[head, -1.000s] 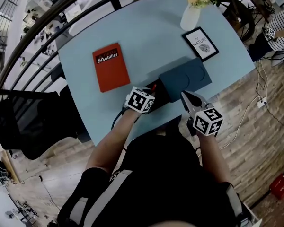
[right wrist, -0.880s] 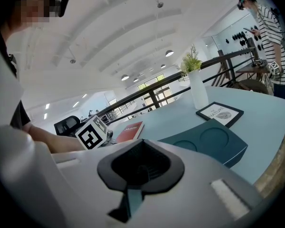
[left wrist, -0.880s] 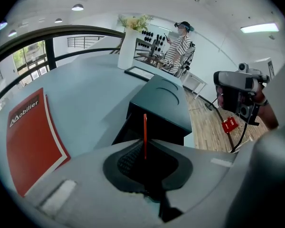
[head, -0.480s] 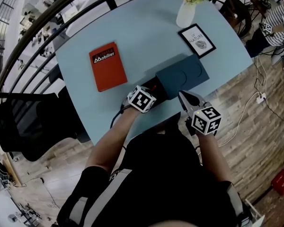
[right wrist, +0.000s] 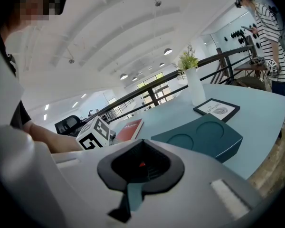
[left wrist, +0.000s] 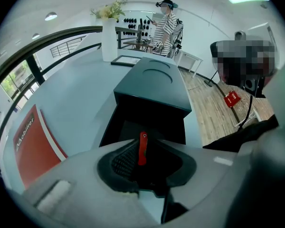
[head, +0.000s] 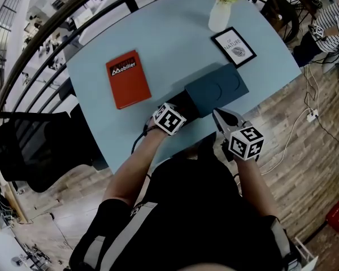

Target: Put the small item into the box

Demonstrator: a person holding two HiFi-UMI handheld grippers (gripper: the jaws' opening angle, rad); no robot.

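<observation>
A dark teal box (head: 217, 88) lies on the pale blue table (head: 175, 33), its open end (left wrist: 147, 127) facing my left gripper (head: 182, 105). A small red item (left wrist: 142, 148) stands upright between the left gripper (left wrist: 145, 152) jaws, right at that opening. The jaws are opening; the item leans on the left pad and a dark gap shows on its other side. In the head view the item is hidden. My right gripper (head: 221, 117) hovers off the table's near edge beside the box, empty, and its jaws (right wrist: 141, 164) look shut.
A red book (head: 128, 79) lies left of the box. A framed picture (head: 234, 47) and a white vase with flowers (head: 220, 13) stand at the far right. A black railing curves behind the table, a dark chair (head: 34, 145) is at left, and a person in a striped shirt (left wrist: 167, 25) stands far off.
The left gripper has crept a little closer to the box's open end. The red item that showed at its tip is no longer visible in the head view. The right gripper has barely moved.
</observation>
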